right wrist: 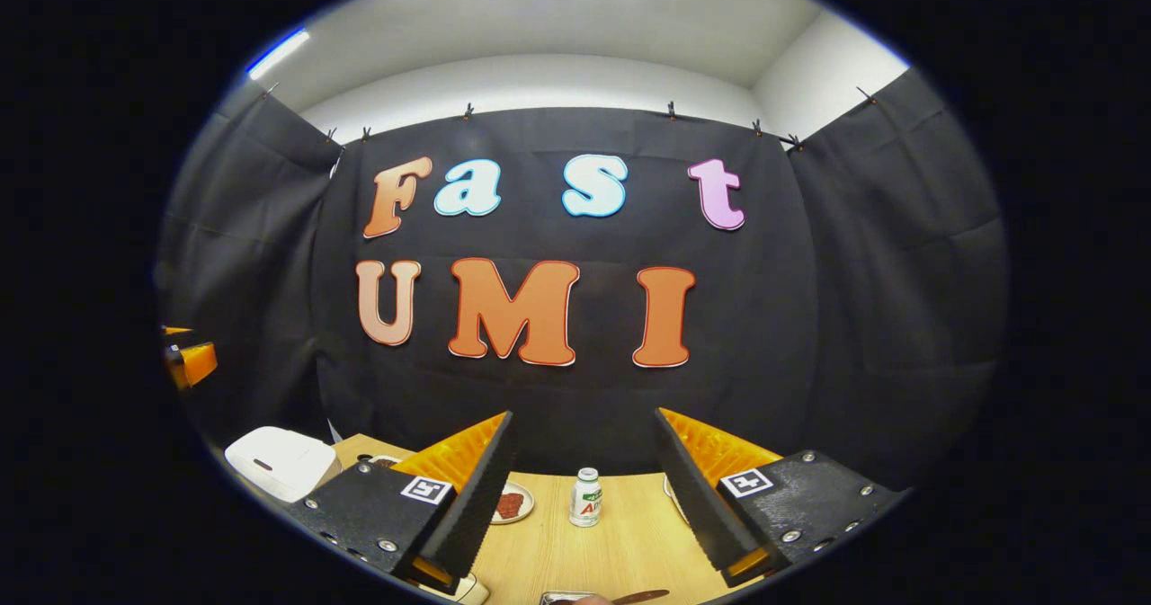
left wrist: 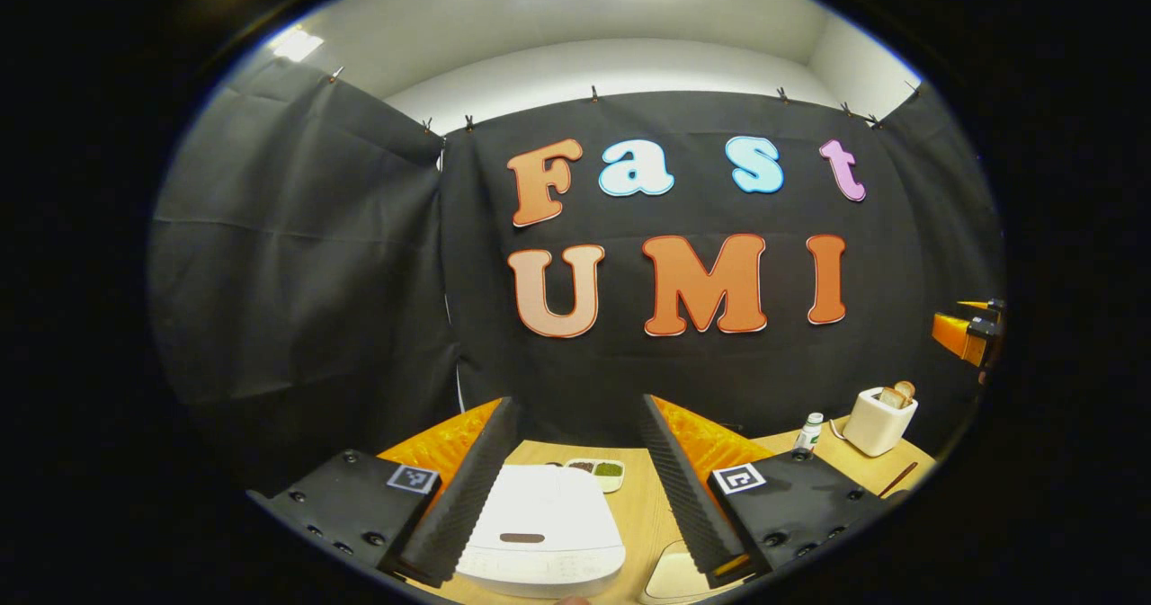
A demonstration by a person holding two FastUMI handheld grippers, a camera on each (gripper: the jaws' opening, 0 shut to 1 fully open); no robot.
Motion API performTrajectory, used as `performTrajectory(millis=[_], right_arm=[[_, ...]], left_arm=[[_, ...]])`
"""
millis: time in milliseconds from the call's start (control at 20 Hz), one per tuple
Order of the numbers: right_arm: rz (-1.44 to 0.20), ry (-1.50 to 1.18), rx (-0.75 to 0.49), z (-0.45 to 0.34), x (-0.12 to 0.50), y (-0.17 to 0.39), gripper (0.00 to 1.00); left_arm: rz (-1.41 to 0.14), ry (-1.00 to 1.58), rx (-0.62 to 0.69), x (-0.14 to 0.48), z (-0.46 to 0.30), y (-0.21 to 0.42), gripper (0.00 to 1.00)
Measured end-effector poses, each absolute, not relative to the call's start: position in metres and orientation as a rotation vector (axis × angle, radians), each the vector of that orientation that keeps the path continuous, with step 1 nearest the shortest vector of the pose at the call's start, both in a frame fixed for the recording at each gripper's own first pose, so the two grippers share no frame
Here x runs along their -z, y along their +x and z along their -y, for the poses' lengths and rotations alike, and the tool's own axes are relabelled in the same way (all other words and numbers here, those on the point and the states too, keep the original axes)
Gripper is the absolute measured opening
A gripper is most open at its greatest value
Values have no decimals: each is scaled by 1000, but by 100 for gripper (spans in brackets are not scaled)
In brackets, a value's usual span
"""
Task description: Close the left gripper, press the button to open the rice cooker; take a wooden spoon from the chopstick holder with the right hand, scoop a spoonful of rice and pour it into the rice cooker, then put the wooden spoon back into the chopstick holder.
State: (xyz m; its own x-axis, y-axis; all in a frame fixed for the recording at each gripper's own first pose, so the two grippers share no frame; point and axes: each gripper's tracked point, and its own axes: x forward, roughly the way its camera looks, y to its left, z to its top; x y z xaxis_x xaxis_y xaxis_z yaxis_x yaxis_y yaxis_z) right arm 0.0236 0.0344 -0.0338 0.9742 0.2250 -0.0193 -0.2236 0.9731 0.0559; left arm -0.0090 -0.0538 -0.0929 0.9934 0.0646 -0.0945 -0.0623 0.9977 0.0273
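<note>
Black cloth walls around a light wooden table. Left gripper is above the table with jaws spread wide, nothing held. Rice cooker sits directly ahead between its fingers, lid down, slot-shaped button facing the camera. Small two-section dish just past the cooker. Off to its right: small bottle and a white toaster with bread in it. Right gripper is also wide open and empty; bottle straight ahead between its fingers, small plate beside its left finger, rice cooker far left. Chopstick holder: can't tell where it is.
</note>
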Motion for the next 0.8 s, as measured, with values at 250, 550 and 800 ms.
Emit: performTrajectory(millis=[250,550,800], right_arm=[[-32,64,-238,-43,35,27,93],[-56,95,-225,-41,41,28,93],[-33,84,-228,-42,32,25,100]], left_arm=[[-76,12,-48,90,67,-7,95],[-82,5,-65,92,65,-7,95],[-68,19,-55,91,69,-7,95]])
